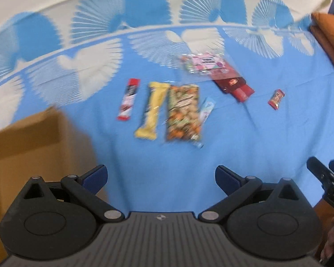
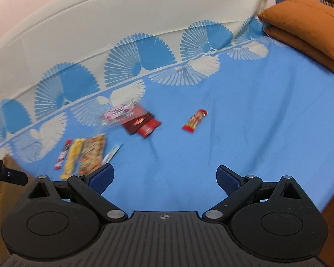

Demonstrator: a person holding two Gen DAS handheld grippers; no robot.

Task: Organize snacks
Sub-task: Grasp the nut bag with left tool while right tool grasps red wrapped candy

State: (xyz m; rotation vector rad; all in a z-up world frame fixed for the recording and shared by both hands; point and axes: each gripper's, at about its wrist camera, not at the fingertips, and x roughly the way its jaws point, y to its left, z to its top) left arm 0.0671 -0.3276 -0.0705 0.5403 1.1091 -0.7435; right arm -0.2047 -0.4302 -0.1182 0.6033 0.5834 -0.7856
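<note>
Both claws wide and empty above the bed, snacks ahead.
Left claw [image 1: 161,179] and right claw [image 2: 164,179] hovered; nut bag [image 1: 183,113], yellow bar [image 1: 152,109] looked light, crinkly, slippery: pinch the flat middle. Farther: red packets [image 1: 233,84].

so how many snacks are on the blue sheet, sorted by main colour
Red: 3 - the stick pack, the small lone wrapper, the dark red packet
Yellow: 1 - the bar
Orange-green mix: 1 - the clear bag of nuts
Pale blue: 1 - the thin sachet
Pink: 1 - the clear candy bag
Total: 7
</note>
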